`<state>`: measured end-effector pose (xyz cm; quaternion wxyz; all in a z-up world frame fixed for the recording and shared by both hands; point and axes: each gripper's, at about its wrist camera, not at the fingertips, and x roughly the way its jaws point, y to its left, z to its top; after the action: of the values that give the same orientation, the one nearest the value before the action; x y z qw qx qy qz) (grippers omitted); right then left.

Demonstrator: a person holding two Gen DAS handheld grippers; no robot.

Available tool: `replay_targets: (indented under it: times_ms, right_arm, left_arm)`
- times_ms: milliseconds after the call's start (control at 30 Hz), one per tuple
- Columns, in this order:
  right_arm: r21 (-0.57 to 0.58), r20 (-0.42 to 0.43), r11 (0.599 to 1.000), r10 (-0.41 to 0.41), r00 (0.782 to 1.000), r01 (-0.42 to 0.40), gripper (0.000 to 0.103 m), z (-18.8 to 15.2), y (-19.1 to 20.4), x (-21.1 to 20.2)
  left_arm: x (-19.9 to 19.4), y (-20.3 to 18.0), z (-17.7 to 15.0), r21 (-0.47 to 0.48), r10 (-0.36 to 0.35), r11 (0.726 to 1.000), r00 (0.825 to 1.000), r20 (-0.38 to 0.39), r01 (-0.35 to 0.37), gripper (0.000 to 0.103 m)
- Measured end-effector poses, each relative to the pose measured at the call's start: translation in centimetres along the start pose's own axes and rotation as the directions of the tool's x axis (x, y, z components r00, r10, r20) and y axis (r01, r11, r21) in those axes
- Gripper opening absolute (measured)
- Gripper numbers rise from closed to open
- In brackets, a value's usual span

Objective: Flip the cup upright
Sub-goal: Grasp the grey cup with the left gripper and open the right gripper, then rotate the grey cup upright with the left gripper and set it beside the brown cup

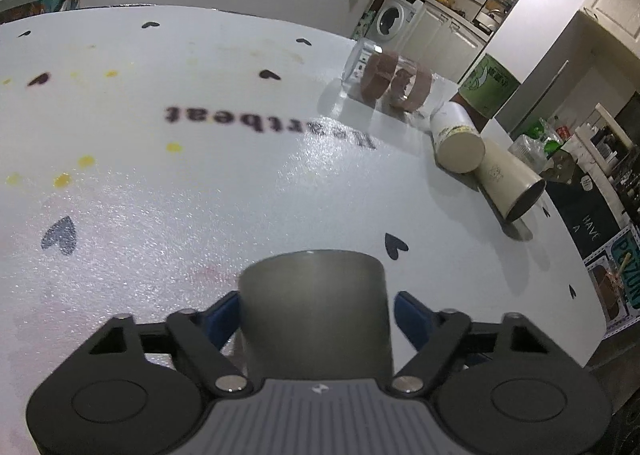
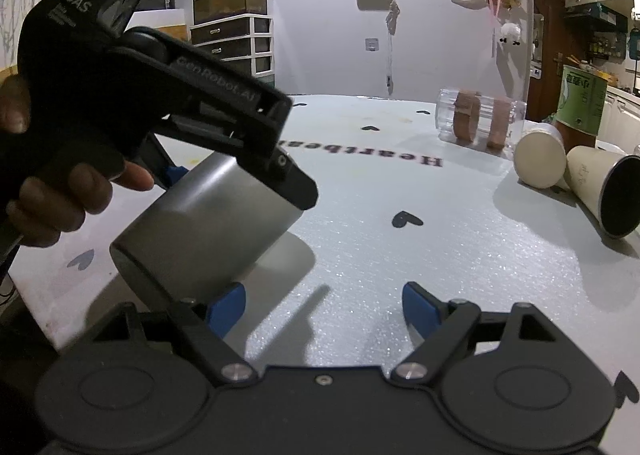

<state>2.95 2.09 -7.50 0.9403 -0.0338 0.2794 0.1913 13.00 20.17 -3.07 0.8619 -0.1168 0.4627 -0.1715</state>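
My left gripper [image 1: 316, 313] is shut on a grey metal cup [image 1: 314, 311], its blue pads pressing both sides. In the right wrist view the same grey cup [image 2: 208, 231] is held tilted just above the white table [image 2: 400, 275], gripped by the left gripper [image 2: 224, 175] in a person's hand. My right gripper [image 2: 324, 309] is open and empty, just right of the cup near the table's front edge.
At the far right lie a clear glass with brown bands [image 1: 388, 81] [image 2: 480, 121], a cream cup [image 1: 458, 139] [image 2: 540, 159] and a cream tumbler with a dark mouth [image 1: 512, 183] [image 2: 604, 191], all on their sides. A green tin [image 2: 582, 101] stands behind them.
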Motion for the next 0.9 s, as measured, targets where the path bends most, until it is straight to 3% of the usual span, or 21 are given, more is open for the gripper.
replay_targets:
  times_ms: [333, 600, 767, 900]
  right_arm:
    - [-0.001, 0.027, 1.0, 0.002, 1.0, -0.002, 0.085, 0.3, 0.3, -0.5]
    - [0.005, 0.041, 1.0, -0.009, 0.999, 0.009, 0.085, 0.3, 0.3, -1.1]
    - [0.0, 0.053, 1.0, -0.019, 0.998, 0.019, 0.085, 0.0, 0.6, -1.8]
    - [0.0, 0.062, 1.0, -0.024, 0.998, 0.024, 0.085, -0.2, 0.7, -2.4]
  left_arm:
    - [-5.1, -0.6, -0.7, 0.111, 0.001, 0.994, 0.989, 0.145, -0.017, 0.076]
    - [-8.5, -3.1, -4.2, 0.283, 0.059, 0.946, 0.941, 0.334, -0.16, 0.076]
    - [-9.4, -4.0, -6.1, 0.328, 0.068, 0.923, 0.924, 0.377, -0.201, 0.076]
    - [-9.9, -4.1, -7.0, 0.328, 0.071, 0.921, 0.92, 0.385, -0.208, 0.076]
